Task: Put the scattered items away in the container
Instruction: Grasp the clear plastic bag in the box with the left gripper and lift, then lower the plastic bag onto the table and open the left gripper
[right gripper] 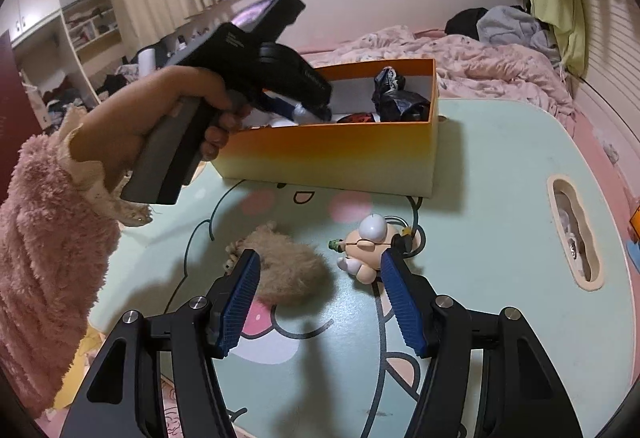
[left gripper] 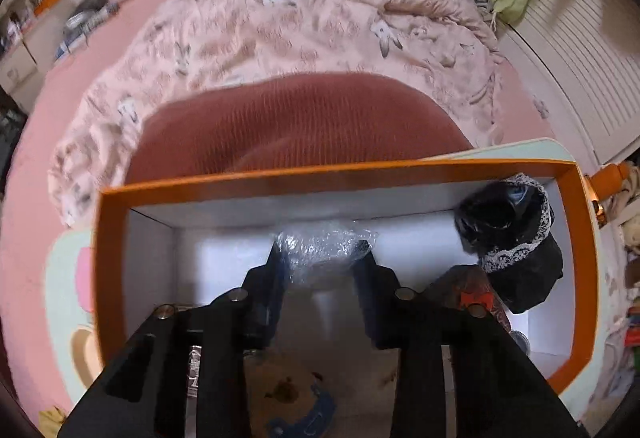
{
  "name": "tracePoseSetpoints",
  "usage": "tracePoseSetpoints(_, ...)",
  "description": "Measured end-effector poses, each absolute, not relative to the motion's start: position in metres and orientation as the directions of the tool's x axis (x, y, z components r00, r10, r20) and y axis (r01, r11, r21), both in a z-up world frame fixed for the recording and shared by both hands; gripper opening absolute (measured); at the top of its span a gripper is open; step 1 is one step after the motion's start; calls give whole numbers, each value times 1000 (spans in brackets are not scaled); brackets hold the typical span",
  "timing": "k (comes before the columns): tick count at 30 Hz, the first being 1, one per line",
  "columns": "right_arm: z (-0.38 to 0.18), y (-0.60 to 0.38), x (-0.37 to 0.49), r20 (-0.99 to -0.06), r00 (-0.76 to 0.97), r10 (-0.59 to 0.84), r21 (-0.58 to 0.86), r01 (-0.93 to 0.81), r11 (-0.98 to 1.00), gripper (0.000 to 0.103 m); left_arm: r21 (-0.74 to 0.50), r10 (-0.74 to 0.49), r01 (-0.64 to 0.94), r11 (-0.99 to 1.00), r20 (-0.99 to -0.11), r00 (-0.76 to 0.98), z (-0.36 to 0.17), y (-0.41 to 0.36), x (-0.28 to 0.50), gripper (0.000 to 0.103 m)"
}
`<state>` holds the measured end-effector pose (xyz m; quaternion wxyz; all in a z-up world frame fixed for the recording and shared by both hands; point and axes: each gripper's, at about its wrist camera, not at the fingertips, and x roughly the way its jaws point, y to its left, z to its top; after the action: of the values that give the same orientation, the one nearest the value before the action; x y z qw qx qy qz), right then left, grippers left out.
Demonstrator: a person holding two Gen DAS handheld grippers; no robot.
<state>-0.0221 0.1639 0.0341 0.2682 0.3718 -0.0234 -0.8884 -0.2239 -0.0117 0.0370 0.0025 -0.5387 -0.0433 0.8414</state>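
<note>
- Left gripper pinches a crinkly clear plastic wrap above the orange cardboard box: light, slippery.
- Right gripper, jaws apart and empty, hovers between a tan fluffy pompom at 11 o'clock and a hard little figurine at 1 o'clock; take the soft, squashy pompom across its middle.

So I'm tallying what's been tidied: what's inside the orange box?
Inside the orange box: a black bundle with lace trim, a dark red item and crinkly clear plastic between the left tongs. The tongs cover the near floor.
</note>
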Motion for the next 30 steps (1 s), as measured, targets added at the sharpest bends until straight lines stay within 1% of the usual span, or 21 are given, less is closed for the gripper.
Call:
tracePoseSetpoints(3, 34, 165, -21, -646, -580, -496, 244, 459, -854, 63, -134, 110, 17, -991, -873, -476, 54, -13, -210, 33)
tracePoseSetpoints(7, 35, 167, -19, -643, -584, -496, 244, 457, -855, 63, -222, 209, -51, -974, -780, -590, 103, -20, -174, 33)
tracePoseSetpoints(10, 35, 168, -19, -637, -593, -492, 246, 449, -859, 63, -271, 274, -113, -956, -682, -678, 140, -30, -127, 33)
tracePoseSetpoints(12, 36, 171, -18, -628, -605, -489, 253, 436, -864, 63, -283, 295, -143, -949, -628, -720, 151, -38, -91, 33)
tracePoseSetpoints(13, 37, 173, -18, -624, -610, -489, 257, 430, -865, 63, -278, 296, -150, -949, -614, -732, 151, -41, -72, 33)
tracePoseSetpoints(16, 37, 174, -18, -624, -610, -488, 266, 422, -867, 63, -258, 272, -138, -956, -612, -743, 132, -42, -33, 33)
tracePoseSetpoints(21, 39, 173, -19, -625, -613, -483, 258, 422, -869, 63, -157, 181, -99, -983, -694, -697, 71, -20, -11, 33)
tracePoseSetpoints(23, 41, 173, -17, -620, -620, -480, 253, 421, -871, 63, -158, 176, -90, -983, -703, -689, 52, -15, -9, 33)
tracePoseSetpoints(26, 46, 175, -21, -612, -625, -484, 258, 421, -870, 63, -179, 157, -44, -983, -690, -707, 37, -13, -3, 34)
tracePoseSetpoints(28, 53, 175, -27, -614, -627, -480, 253, 420, -872, 57, -193, 155, -27, -981, -687, -710, 31, -14, 0, 34)
tracePoseSetpoints(29, 58, 172, -32, -620, -628, -470, 238, 420, -876, 47, -194, 154, -24, -981, -687, -710, 29, -14, 0, 34)
tracePoseSetpoints(30, 64, 169, -37, -625, -633, -457, 214, 424, -880, 41, -188, 143, -15, -982, -689, -710, 27, -13, 0, 41)
